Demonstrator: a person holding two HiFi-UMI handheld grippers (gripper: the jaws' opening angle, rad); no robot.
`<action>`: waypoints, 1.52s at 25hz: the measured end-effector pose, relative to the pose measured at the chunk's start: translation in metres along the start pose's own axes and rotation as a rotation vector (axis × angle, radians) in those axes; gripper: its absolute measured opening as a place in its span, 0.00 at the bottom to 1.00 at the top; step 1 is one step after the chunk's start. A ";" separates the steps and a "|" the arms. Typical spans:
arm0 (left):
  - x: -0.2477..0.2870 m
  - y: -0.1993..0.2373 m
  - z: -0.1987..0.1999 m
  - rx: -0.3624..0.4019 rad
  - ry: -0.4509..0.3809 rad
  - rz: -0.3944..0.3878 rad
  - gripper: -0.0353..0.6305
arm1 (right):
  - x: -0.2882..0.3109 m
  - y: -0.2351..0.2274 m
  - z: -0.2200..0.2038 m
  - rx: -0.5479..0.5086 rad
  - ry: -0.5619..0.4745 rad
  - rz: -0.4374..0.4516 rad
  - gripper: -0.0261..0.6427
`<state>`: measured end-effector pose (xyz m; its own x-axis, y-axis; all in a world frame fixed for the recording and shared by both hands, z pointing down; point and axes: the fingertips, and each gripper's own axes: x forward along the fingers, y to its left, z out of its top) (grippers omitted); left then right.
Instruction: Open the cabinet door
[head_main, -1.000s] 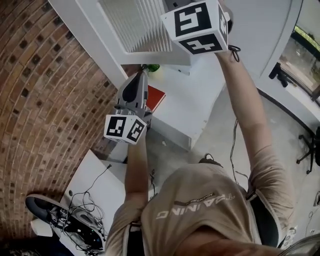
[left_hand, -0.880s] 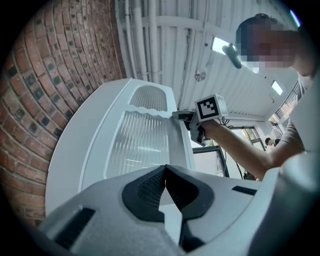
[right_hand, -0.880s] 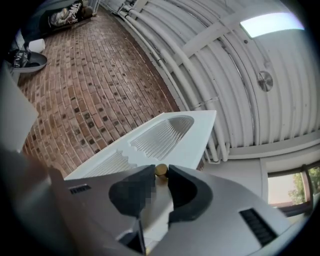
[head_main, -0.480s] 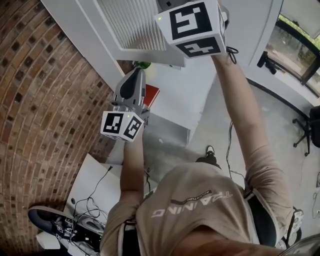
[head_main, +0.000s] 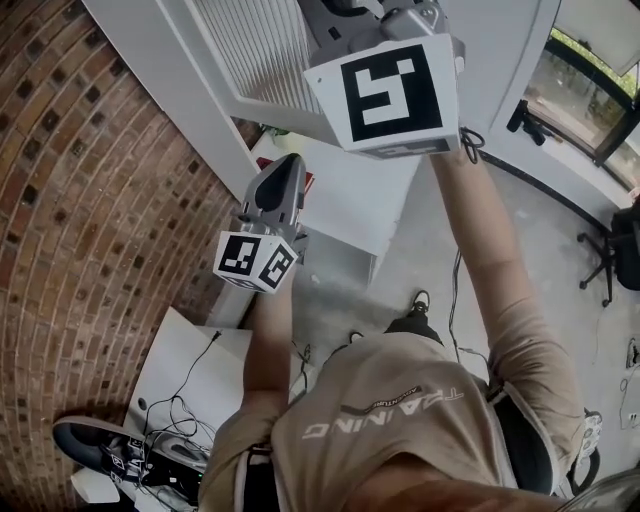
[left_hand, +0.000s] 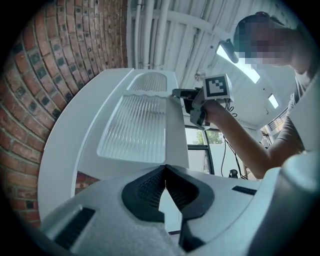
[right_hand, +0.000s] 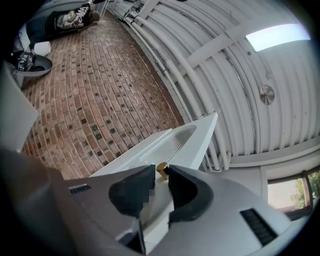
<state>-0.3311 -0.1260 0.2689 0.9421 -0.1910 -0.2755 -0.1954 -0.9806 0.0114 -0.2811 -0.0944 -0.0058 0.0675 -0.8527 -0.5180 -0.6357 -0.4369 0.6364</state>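
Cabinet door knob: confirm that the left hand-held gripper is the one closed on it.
Wrong hand. The right gripper view shows the brass knob clamped between the jaws of the right hand-held gripper. The left hand-held gripper is shut on nothing.

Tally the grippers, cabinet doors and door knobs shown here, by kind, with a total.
Grippers: 2, the left gripper and the right gripper
Cabinet door: 1
Brass knob: 1
Total: 4
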 end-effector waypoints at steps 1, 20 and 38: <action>-0.001 -0.001 -0.004 -0.004 0.006 -0.003 0.06 | -0.003 0.002 0.000 0.013 0.002 0.008 0.15; 0.003 -0.038 -0.080 -0.128 0.090 -0.067 0.07 | -0.129 0.059 -0.163 0.330 0.283 0.104 0.06; 0.066 -0.108 -0.134 -0.036 0.225 -0.021 0.07 | -0.302 0.080 -0.298 0.539 0.586 0.231 0.06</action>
<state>-0.2109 -0.0381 0.3780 0.9837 -0.1712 -0.0546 -0.1690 -0.9847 0.0434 -0.1237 0.0429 0.3717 0.1851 -0.9803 0.0689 -0.9540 -0.1625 0.2520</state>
